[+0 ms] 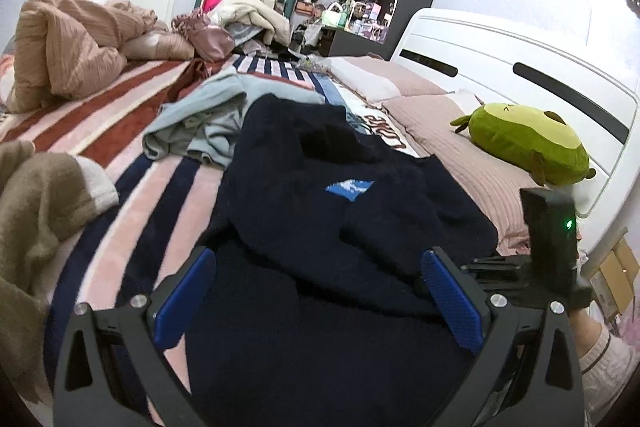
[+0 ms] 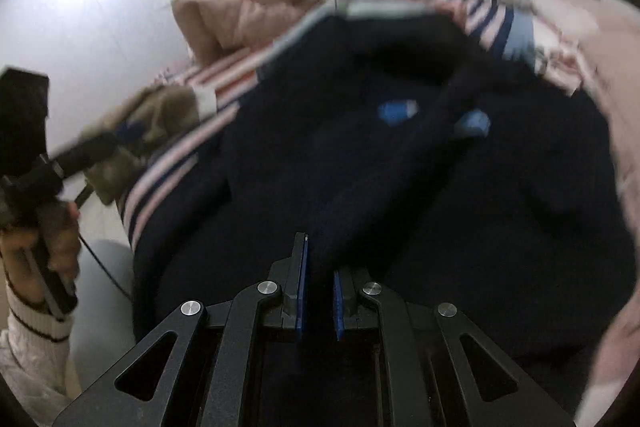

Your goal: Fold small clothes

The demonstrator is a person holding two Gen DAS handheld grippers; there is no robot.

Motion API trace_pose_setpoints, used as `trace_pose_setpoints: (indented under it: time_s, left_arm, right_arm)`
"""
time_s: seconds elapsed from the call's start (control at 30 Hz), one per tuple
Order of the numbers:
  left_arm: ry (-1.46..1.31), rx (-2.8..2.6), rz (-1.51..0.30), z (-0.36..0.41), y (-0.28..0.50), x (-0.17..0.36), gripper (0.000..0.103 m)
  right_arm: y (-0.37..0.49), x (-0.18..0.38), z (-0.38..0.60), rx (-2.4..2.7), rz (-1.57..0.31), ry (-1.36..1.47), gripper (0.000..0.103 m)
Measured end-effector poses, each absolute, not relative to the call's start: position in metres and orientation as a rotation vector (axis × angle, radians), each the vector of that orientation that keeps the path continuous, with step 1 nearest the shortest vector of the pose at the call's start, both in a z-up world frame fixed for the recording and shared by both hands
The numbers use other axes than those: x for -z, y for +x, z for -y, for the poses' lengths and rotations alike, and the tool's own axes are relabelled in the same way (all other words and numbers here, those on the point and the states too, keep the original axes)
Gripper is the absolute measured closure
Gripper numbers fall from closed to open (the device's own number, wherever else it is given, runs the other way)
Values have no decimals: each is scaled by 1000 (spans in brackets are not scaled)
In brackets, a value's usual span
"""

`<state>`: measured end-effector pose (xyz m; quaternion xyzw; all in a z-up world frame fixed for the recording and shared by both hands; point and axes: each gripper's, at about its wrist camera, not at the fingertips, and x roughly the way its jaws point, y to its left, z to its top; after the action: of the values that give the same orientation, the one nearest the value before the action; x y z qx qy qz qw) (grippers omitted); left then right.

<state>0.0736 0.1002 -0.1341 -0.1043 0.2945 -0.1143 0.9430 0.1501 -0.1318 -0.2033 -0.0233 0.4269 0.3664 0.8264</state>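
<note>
Left wrist view: my left tool [image 1: 316, 291] stands wide apart over the navy garment [image 1: 320, 211], which lies on the bed [image 1: 132, 183] ahead. Right wrist view, blurred: my right tool [image 2: 319, 291] appears clamped on the garment's fold.

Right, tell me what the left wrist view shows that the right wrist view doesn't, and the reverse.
Only the left wrist view shows the green plush toy, the white headboard, the grey-blue garment and the open left gripper. Only the right wrist view shows the right gripper shut on a fold of the navy sweater, and the person's left hand holding its handle. Both show the sweater and the striped blanket.
</note>
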Motion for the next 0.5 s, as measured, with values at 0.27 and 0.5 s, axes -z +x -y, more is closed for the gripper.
trace_pose_setpoints:
  time_s: [0.27,0.5]
  left_arm:
    - [-178,329,-618,-71,81,132,1]
    - [-81,456,-659,5,116,130,7]
  right_arm:
    - [128,180,152,-776,-864,-1,59]
    - [106,144,214,-639,-749,20,54]
